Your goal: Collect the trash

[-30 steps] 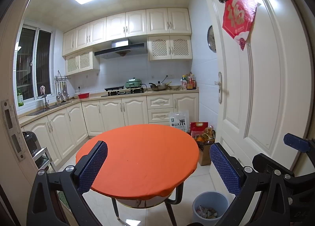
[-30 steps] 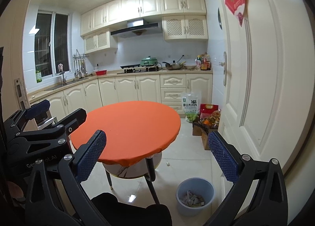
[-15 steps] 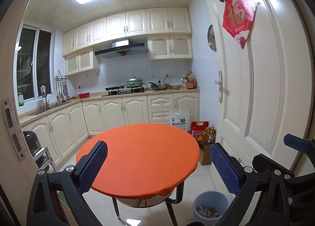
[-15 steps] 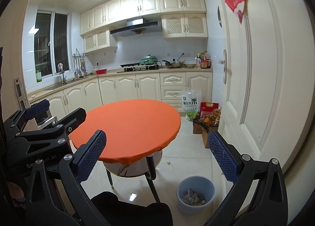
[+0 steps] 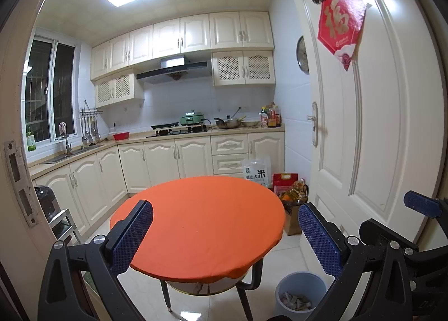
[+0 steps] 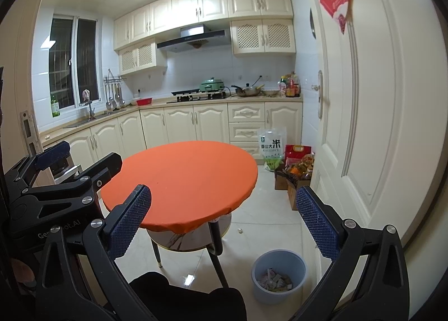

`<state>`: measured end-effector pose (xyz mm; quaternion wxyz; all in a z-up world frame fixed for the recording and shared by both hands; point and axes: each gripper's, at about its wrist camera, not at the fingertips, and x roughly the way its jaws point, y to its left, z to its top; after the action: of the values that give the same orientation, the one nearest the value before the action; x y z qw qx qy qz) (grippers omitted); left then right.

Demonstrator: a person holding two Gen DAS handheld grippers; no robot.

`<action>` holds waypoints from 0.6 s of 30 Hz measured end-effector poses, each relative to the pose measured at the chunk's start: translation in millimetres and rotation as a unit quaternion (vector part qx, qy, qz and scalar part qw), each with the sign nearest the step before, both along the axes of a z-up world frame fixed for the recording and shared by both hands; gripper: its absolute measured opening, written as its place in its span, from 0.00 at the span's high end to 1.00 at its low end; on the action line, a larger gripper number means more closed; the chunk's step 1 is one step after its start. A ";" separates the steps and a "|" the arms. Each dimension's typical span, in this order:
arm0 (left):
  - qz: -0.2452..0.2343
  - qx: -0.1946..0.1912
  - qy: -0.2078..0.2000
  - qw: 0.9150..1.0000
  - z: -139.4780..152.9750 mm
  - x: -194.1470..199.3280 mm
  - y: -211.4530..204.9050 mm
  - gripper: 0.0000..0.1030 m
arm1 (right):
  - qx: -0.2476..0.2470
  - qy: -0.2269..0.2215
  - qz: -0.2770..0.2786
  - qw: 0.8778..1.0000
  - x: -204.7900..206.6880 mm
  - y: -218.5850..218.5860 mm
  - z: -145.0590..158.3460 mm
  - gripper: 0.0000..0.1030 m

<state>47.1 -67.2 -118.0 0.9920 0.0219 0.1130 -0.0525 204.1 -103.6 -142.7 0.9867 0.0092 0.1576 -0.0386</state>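
Little has changed over the last second: both views have drifted only slightly, with the round orange surface (image 5: 201,223) sitting a touch higher in the frame than before, so the person seems to be standing at the doorway, still surveying rather than reaching. That suggests the collecting has not begun, or is between pieces.

The left hand-held gripper (image 5: 224,234) is released, its blue pads wide apart with nothing between them. The right hand-held gripper (image 6: 224,217) is likewise spread and empty.

The trash bin (image 6: 278,273) stands on the floor at about 5 o'clock from the surface, beside a table leg, and already holds crumpled scraps (image 6: 274,281). One small pale bit (image 6: 239,229) lies on the floor tiles at roughly 4 o'clock from the surface, between it and the cardboard boxes (image 6: 294,178); it is too small to say for certain that it is litter, but it looks like the nearest candidate.

Readable writing: the rice bag (image 6: 272,147) against the cabinets shows "大米"; the red diamond on the door (image 5: 340,23) bears "福". The left hand-held gripper's body, seen from the right wrist, carries pale lettering ending in ".AI" (image 6: 60,230), partly hidden.
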 end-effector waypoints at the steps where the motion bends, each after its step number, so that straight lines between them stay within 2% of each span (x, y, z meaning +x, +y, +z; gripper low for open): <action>1: 0.001 0.001 0.000 1.000 -0.7 0.1 -0.3 0.01 | 0.000 0.000 0.000 1.000 -0.1 0.3 -0.5 0.00; 18: 0.002 0.003 0.002 1.000 -2.2 4.5 4.6 0.01 | 0.001 0.004 -0.001 1.000 -0.8 3.8 -3.6 0.00</action>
<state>51.6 -62.5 -120.2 0.9918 0.0243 0.1152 -0.0504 203.4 -99.7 -146.3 0.9860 0.0103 0.1620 -0.0394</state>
